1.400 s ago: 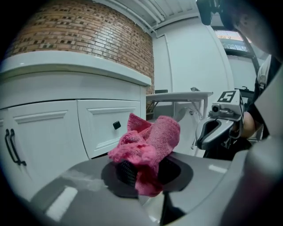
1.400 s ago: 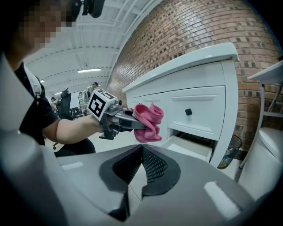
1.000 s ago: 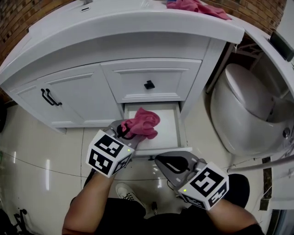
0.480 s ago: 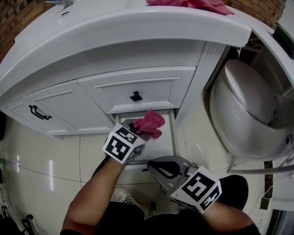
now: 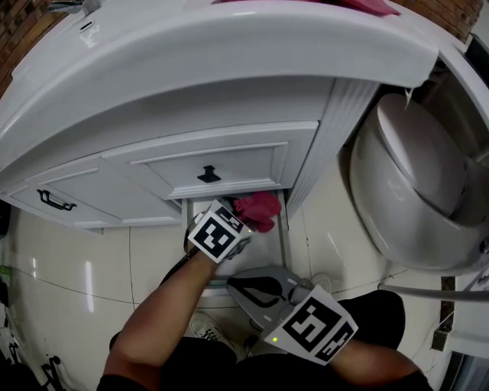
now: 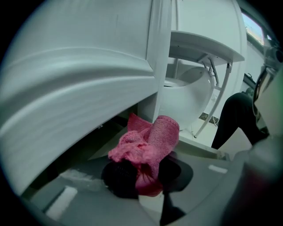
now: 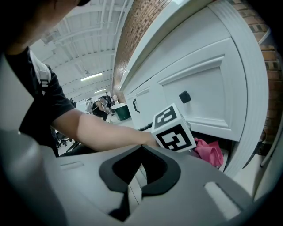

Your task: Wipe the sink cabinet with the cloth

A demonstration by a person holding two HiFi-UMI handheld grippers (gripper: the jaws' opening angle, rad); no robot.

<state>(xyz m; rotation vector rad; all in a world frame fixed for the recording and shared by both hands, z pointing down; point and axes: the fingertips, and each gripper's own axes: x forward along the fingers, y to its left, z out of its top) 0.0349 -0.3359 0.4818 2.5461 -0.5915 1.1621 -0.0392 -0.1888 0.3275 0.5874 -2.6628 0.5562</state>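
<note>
The pink cloth (image 5: 260, 209) sits bunched in the open bottom drawer (image 5: 283, 238) of the white sink cabinet (image 5: 252, 156), clamped in the left gripper (image 5: 244, 217), whose two dark pads are pressed into its folds. In the left gripper view the cloth (image 6: 149, 143) swells up over the gripper (image 6: 146, 175) and covers the pad tips, so where they meet cannot be seen. From the head view the marker cube hides the near part of the cloth, and the upper drawer front with its black knob (image 5: 208, 175) overhangs the drawer, leaving only a narrow slot of drawer floor visible. The right gripper (image 5: 231, 283) hangs lower, close to the person's body and apart from the cabinet, its jaws together with nothing between them; its own view shows the right gripper (image 7: 142, 147) closed, with the left forearm and cube beyond and a corner of the cloth (image 7: 210, 152) under the drawer front. The countertop (image 5: 229, 53) juts well out over both grippers. A second pink cloth (image 5: 370, 4) on it is cut off by the top edge. The toilet (image 5: 412, 191) stands close at the cabinet's right, leaving a thin gap; the tiled floor (image 5: 76, 267) lies open to the left, below the door with the black handle (image 5: 52, 200).
</note>
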